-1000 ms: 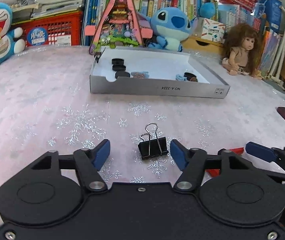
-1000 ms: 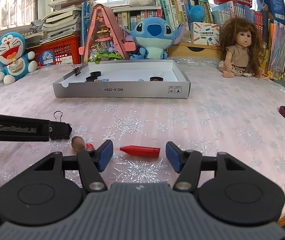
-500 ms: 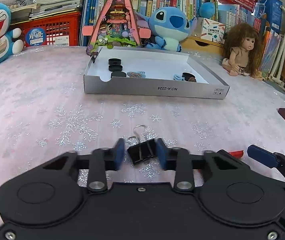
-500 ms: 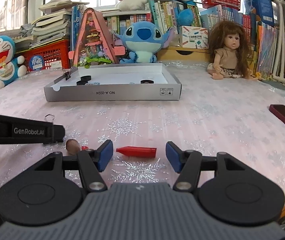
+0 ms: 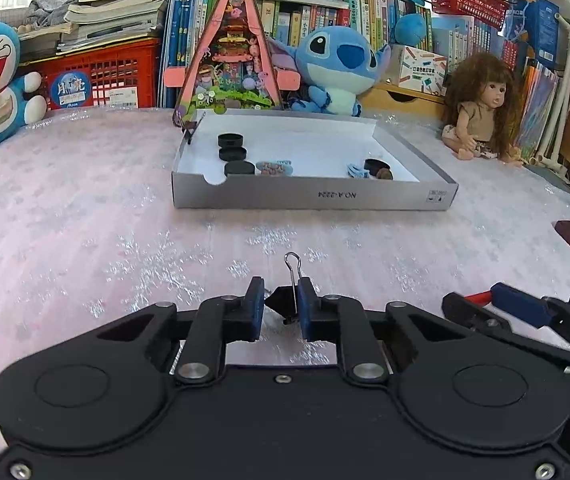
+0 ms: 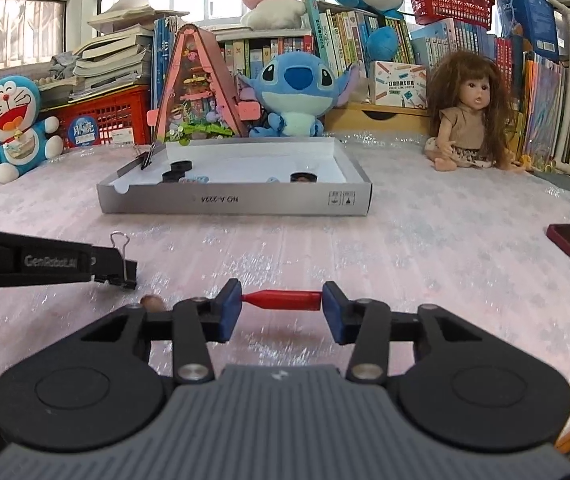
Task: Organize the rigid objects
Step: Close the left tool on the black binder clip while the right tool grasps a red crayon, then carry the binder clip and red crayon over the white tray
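L tool [image 5: 281, 310] closed onto binder clip [image 5: 287, 304], clip now tilted. R tool [image 6: 281, 306] closing, pads now touching both ends of red crayon [image 6: 283, 300].

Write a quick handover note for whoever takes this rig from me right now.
Left hand-held gripper: shut on the binder clip, low over the table.
Right hand-held gripper: jaws have just been closing, pads at both ends of the red crayon; not lifted.
Cardboard tray ahead already holds black caps and other small bits.
A small brown piece lies on the table by the right gripper.
Left: carry clip and crayon to the tray, then the brown piece.
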The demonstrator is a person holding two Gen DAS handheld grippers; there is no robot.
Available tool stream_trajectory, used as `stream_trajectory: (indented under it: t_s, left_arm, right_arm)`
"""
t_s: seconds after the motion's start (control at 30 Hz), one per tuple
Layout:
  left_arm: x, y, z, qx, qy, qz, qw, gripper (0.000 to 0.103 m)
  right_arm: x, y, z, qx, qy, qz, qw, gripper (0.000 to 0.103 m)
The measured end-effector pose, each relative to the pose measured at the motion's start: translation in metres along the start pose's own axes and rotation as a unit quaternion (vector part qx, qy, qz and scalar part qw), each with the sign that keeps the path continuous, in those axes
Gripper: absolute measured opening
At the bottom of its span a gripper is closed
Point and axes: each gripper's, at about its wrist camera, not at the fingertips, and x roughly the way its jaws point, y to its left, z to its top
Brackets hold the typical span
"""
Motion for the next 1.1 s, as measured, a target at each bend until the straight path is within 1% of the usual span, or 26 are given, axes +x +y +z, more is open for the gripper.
stream_trajectory:
  t_s: [0.23, 0.57, 0.63, 0.7, 0.77, 0.93, 1.1]
  left_arm:
    - [0.002, 0.006, 0.008, -0.001, -0.005, 0.006, 1.0000, 0.016]
    - [0.002, 0.010, 0.012, 0.001, -0.009, 0.003, 1.0000, 0.016]
    - [0.002, 0.011, 0.009, 0.006, -0.005, -0.001, 1.0000, 0.020]
    - [0.002, 0.010, 0.005, 0.013, -0.004, 0.005, 0.9999, 0.020]
    - [0.002, 0.010, 0.001, 0.018, -0.003, 0.010, 0.9998, 0.026]
    - [0.001, 0.009, -0.007, 0.010, 0.007, 0.010, 0.9999, 0.038]
    - [0.005, 0.004, -0.011, 0.013, 0.016, 0.011, 0.9997, 0.037]
  right_arm:
    - [0.003, -0.005, 0.013, -0.001, -0.013, -0.001, 1.000, 0.049]
    - [0.005, -0.006, 0.016, -0.004, -0.014, 0.002, 1.000, 0.049]
    - [0.004, -0.006, 0.015, -0.003, -0.013, 0.002, 1.000, 0.049]
    - [0.004, -0.006, 0.014, -0.003, -0.011, 0.003, 1.000, 0.049]
    - [0.004, -0.006, 0.013, -0.003, -0.010, 0.003, 1.000, 0.049]
    - [0.004, -0.005, 0.011, -0.002, -0.008, 0.003, 1.000, 0.049]
    - [0.004, -0.005, 0.010, -0.005, -0.009, 0.003, 1.000, 0.049]
